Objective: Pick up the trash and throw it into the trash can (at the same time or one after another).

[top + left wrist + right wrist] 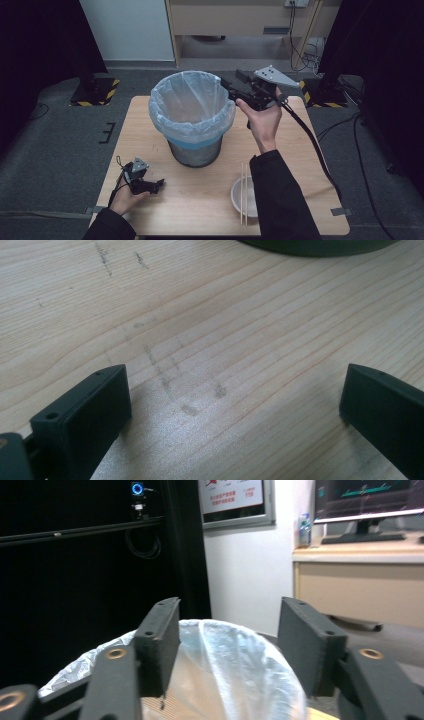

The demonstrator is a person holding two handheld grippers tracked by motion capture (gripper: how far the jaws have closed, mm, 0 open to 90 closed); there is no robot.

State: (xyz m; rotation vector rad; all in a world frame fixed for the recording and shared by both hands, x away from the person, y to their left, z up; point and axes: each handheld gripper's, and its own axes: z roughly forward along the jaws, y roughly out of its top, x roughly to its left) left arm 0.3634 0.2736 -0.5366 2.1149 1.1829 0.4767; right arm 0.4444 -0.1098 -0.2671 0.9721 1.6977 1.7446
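Observation:
A grey bin point(194, 120) lined with a clear plastic bag point(235, 675) stands at the middle of the wooden table point(150, 205). My right gripper point(231, 85) hovers at the bin's right rim, pointing left over its mouth. Its jaws are open with nothing between them point(227, 645). My left gripper point(157, 184) rests low at the table's front left, jaws pointing right. They stand wide open over bare wood point(235, 395). A white bowl point(245, 197) with a pair of wooden chopsticks point(243, 192) laid across it sits at the front right.
The bin's dark base point(320, 246) shows at the top of the left gripper view. A black cable point(310, 145) trails from the right gripper over the table's right side. Dark stands and a pale cabinet point(240, 20) lie beyond the table.

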